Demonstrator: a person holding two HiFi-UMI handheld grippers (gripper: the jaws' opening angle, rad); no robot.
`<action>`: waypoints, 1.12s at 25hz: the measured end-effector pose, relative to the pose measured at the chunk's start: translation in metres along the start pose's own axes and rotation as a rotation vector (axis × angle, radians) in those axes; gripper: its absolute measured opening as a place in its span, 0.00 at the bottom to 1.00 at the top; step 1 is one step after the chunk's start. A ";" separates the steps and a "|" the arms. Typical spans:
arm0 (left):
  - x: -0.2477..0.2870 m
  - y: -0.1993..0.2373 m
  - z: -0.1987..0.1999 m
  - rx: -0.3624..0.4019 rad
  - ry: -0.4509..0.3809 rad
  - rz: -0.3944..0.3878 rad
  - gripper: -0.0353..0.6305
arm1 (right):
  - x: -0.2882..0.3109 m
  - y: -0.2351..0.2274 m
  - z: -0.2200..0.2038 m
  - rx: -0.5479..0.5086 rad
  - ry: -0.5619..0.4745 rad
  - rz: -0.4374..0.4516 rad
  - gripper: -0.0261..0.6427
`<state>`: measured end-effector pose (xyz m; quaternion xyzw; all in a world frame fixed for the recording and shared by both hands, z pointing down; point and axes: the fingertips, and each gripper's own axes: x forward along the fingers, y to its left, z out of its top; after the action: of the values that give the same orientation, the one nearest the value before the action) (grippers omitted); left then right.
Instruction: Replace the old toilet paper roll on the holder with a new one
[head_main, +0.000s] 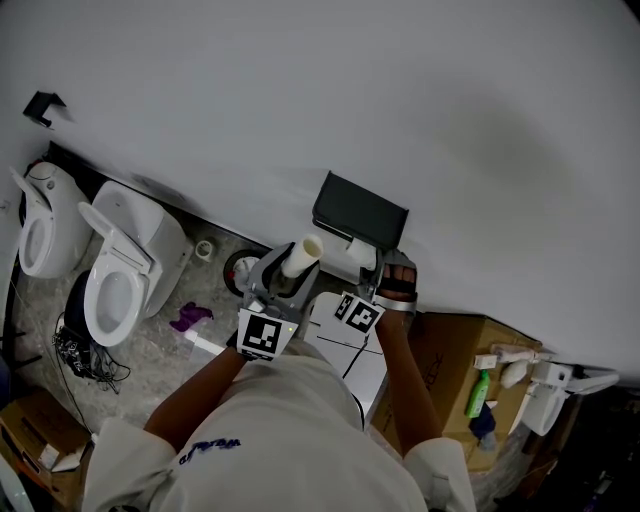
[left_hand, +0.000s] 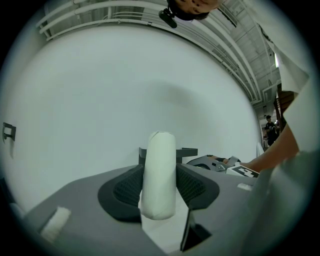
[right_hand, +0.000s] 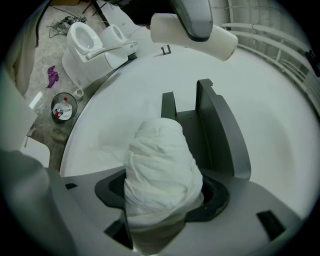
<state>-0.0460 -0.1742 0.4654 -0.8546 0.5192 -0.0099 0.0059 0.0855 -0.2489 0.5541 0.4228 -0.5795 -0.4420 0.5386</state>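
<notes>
Two grippers work at a white wall in the head view. The left gripper (head_main: 279, 279) is clamped on the old tube (head_main: 303, 255), a pale bare core that sticks up and to the right, just left of the dark holder (head_main: 360, 212) on the wall. The right gripper (head_main: 383, 270) is close under the holder, with the white new roll (head_main: 350, 256) at its tip. Far left on the floor stand two toilets (head_main: 125, 265). A round bin (head_main: 240, 270) and a purple cloth (head_main: 190, 317) lie between them and the person, and a cardboard box (head_main: 455, 365) sits to the right.

In the left gripper view, both pads press the sides of the old tube (left_hand: 160, 165), which stands upright between them. The holder (left_hand: 189, 151) shows just behind it, and the right gripper (left_hand: 217, 162) is off to the right.

In the right gripper view, the jaws are closed on the new roll (right_hand: 160, 167), whose paper looks loose and crumpled. The holder (right_hand: 220, 135) lies just beyond it against the wall. The left gripper (right_hand: 195, 20) with the old tube (right_hand: 220, 42) hangs at the top.
</notes>
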 end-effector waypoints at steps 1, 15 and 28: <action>0.000 0.000 0.000 -0.002 -0.001 -0.001 0.36 | 0.000 0.000 0.001 -0.001 -0.004 0.000 0.48; 0.000 -0.001 0.000 -0.008 -0.004 -0.004 0.36 | 0.007 -0.002 0.027 0.009 -0.048 -0.017 0.48; -0.006 0.005 -0.002 -0.004 0.003 0.008 0.36 | 0.012 -0.004 0.051 0.010 -0.076 -0.024 0.48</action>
<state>-0.0535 -0.1708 0.4668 -0.8526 0.5225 -0.0102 0.0036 0.0342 -0.2582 0.5515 0.4152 -0.5967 -0.4613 0.5087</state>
